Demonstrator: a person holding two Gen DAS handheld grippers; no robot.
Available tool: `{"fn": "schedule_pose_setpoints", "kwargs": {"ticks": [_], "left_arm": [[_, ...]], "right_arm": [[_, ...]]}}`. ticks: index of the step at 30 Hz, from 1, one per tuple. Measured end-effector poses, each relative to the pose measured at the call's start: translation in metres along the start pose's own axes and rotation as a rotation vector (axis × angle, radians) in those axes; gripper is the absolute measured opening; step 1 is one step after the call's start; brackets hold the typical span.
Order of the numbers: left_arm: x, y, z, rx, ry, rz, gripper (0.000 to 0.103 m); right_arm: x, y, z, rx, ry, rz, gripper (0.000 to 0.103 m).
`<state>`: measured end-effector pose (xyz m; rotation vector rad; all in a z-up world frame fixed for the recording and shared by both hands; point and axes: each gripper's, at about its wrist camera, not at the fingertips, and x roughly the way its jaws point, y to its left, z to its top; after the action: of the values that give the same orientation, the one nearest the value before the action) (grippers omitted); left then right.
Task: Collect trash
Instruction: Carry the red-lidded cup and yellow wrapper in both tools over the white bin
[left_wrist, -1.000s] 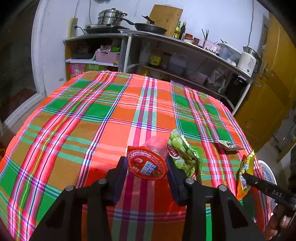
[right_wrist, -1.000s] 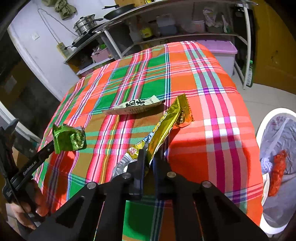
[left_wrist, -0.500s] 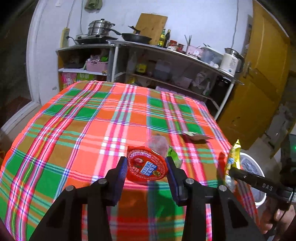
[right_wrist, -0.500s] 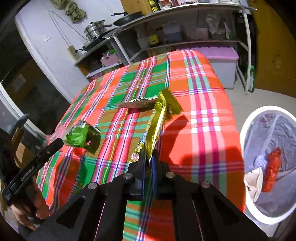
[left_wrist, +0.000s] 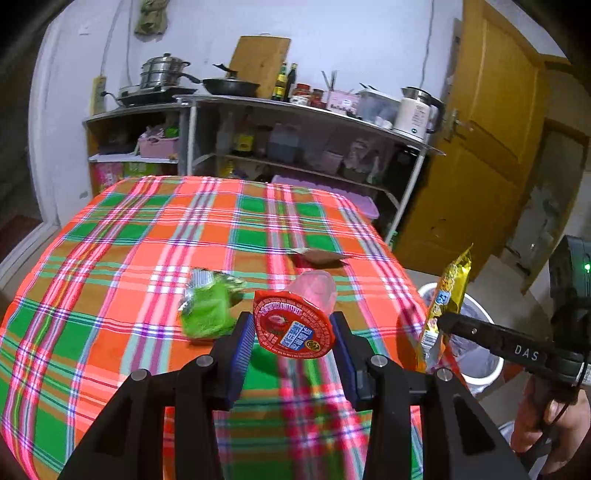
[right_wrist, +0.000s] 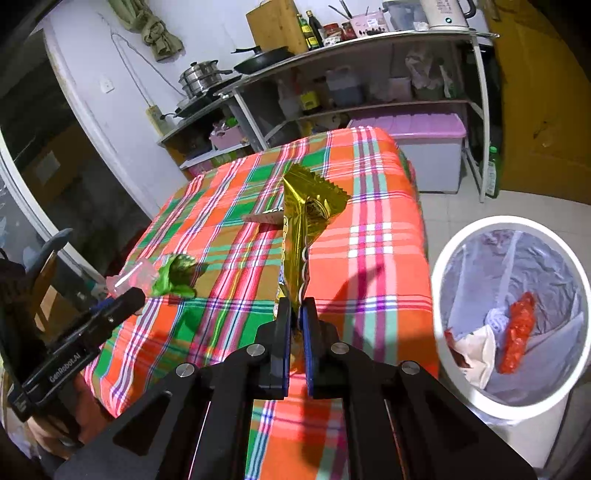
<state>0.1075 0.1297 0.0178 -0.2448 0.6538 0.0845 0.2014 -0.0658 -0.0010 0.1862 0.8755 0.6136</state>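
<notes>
My left gripper (left_wrist: 291, 334) is shut on a pink jelly cup with a red foil lid (left_wrist: 293, 325) and holds it above the plaid table's near edge. A green wrapper (left_wrist: 207, 306) is in the air or on the cloth just left of it; I cannot tell which. My right gripper (right_wrist: 295, 317) is shut on a yellow-gold snack wrapper (right_wrist: 301, 221), held upright above the table's right side. The white bin (right_wrist: 458, 384) with a grey liner stands on the floor to the right, with red and white trash inside. A flat brown wrapper (left_wrist: 319, 255) lies on the table farther back.
The table wears a red, green and orange plaid cloth (left_wrist: 147, 240). Metal shelves (left_wrist: 295, 147) with pots, bottles and a kettle stand behind it. A purple storage box (right_wrist: 424, 147) sits under the shelf. A yellow door (left_wrist: 487, 147) is at the right.
Both grippers have risen and pulled back from the table. The green wrapper has come away from the left gripper to its left. The bin shows larger in the right wrist view.
</notes>
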Motion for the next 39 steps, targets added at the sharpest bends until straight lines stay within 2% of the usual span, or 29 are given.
{"fn": "schedule_pose_setpoints", "kwargs": {"ticks": [18,39], "left_arm": [[-0.003,-0.068,-0.006,0.083,0.011,-0.103,0.042],[0.032,-0.156,-0.008,0.203,0.064,-0.217,0.042]], "right_arm": [[-0.053,-0.028,-0.011,0.025,-0.07,-0.024,0.006],[-0.097,-0.104,-0.022,0.136,-0.131,-0.13,0.006]]}}
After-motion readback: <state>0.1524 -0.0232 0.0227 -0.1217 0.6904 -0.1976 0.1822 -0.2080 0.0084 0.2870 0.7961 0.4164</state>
